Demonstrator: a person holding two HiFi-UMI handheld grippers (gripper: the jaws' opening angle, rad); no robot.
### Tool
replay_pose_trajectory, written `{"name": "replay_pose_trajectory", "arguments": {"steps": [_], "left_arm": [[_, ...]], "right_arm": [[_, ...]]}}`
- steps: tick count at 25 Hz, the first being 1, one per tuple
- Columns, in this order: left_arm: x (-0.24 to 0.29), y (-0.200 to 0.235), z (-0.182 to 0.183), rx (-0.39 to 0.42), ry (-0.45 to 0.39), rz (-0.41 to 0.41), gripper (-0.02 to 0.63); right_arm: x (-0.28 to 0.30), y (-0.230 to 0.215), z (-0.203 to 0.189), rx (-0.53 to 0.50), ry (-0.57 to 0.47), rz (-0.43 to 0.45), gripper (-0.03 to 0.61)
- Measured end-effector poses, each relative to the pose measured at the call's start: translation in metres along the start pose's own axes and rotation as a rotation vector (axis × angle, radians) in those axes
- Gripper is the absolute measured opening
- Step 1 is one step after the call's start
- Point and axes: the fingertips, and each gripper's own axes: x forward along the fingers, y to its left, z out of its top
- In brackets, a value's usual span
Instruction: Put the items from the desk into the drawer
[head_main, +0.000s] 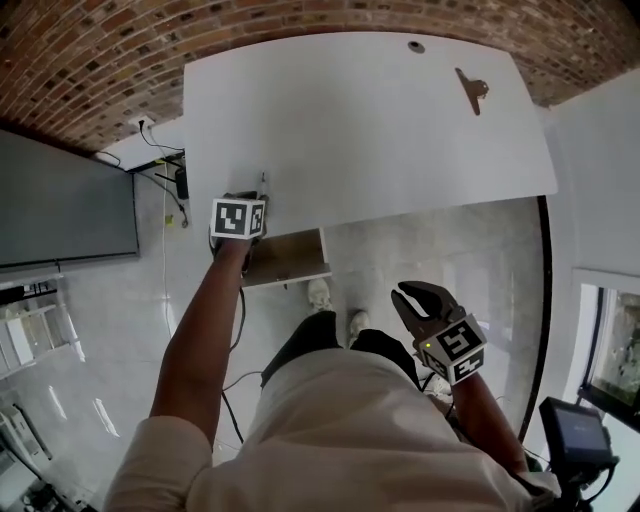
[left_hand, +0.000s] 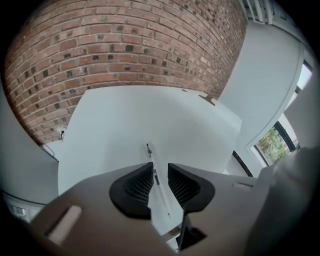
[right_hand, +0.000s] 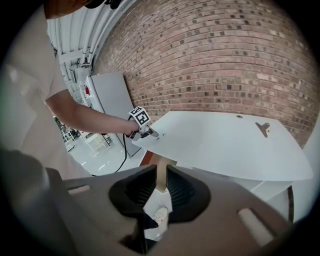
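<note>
Slim grey pen (left_hand: 150, 156) flat on white desk (left_hand: 125, 120), long axis toward brick wall (left_hand: 125, 50). Left gripper (left_hand: 160, 180) angled down, jaws apart astride it; right gripper (right_hand: 161, 187) jaws apart, empty.

**White worktop, nearly bare**

The white worktop (head_main: 370, 130) stands against a brick wall. A thin pen (left_hand: 150, 155) lies flat near its front left edge, pointing roughly from front to back. Well apart from it, toward the far right corner, rests a small brown clip (head_main: 472, 90). A round hole (head_main: 416, 46) sits at the back edge. Beneath the front left edge, a wooden drawer (head_main: 287, 256) stands open.
</note>
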Motion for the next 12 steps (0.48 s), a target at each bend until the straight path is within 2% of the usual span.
{"name": "replay_pose_trajectory", "arguments": {"steps": [8,12], "left_arm": [[0.027,0.008,-0.012,0.016,0.124,0.017,0.079],[0.032,0.006,-0.011,-0.016,0.113,0.026,0.059]], "right_arm": [[0.014,-0.006,0.006,0.010,0.015,0.000,0.048],[0.016,-0.013,-0.007,0.020,0.035,0.011,0.048]]}}
